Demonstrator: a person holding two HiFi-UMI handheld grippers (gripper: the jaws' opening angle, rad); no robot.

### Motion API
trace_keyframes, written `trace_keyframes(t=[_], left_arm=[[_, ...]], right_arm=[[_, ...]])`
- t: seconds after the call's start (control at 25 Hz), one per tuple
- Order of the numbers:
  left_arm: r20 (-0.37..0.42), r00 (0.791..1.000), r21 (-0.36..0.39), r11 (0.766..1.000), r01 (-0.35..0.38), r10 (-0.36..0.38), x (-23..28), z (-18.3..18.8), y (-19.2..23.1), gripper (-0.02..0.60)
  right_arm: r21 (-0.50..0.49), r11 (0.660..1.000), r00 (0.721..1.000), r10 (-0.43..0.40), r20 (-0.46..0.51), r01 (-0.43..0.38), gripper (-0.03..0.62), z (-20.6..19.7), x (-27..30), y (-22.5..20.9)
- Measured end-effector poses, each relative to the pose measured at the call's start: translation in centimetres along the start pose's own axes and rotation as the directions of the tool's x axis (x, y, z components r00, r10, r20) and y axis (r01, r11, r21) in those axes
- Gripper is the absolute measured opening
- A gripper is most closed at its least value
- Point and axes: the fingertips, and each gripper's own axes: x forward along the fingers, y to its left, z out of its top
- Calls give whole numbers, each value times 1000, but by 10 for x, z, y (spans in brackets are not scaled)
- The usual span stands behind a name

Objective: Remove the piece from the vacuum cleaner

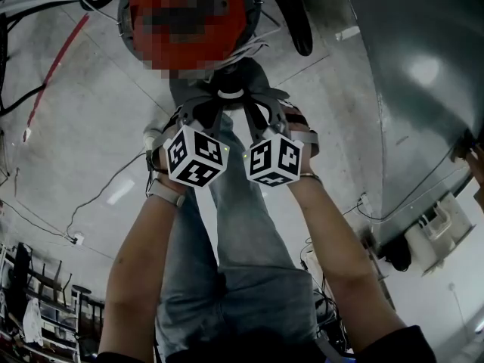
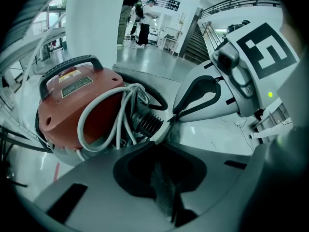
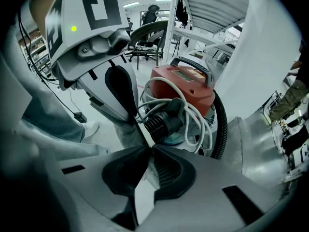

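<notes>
Red domed vacuum cleaner [image 2: 72,105]; black ribbed hose cuff [image 2: 147,121]; looped white cord [image 2: 121,117]. Left gripper [image 2: 159,143] and right gripper [image 3: 150,146] both clenched, tips together.

- The right gripper [image 3: 147,149] has its jaws together, holding nothing.
- Close ahead sits a red vacuum cleaner [image 3: 181,83] with a white cord [image 3: 198,125] looped round it.
- The left gripper [image 3: 137,122] points at the black ribbed hose end [image 3: 161,124].

Pale floor [image 1: 91,127], probably concrete — red vacuum cleaner [image 2: 72,105] stands on it; thin cable [image 1: 94,195] lies nearby.
</notes>
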Motion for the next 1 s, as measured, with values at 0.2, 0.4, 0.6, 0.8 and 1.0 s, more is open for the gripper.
trace_keyframes(t=[0.2, 0.4, 0.6, 0.8, 1.0], left_arm=[[3, 1000, -8, 1000, 5, -5, 0, -1, 0, 49], [5, 1000, -26, 1000, 10, -10, 0, -1, -2, 49], [8, 1000, -42, 999, 10, -9, 0, -2, -4, 49], [2, 1000, -51, 999, 17, -17, 1, -5, -8, 49], [-2, 1000, -58, 998, 17, -17, 1, -5, -10, 49]], right_arm=[[4, 1000, 1000, -4, -4, 4, 61, 0, 0, 1], [0, 1000, 1000, -7, -3, 7, 63, -1, 0, 0], [-6, 1000, 1000, -9, -6, 9, 63, -2, -1, 1], [-11, 1000, 1000, -6, -9, 6, 63, -3, 0, 2], [-11, 1000, 1000, -4, -10, 4, 63, -4, -1, 3]])
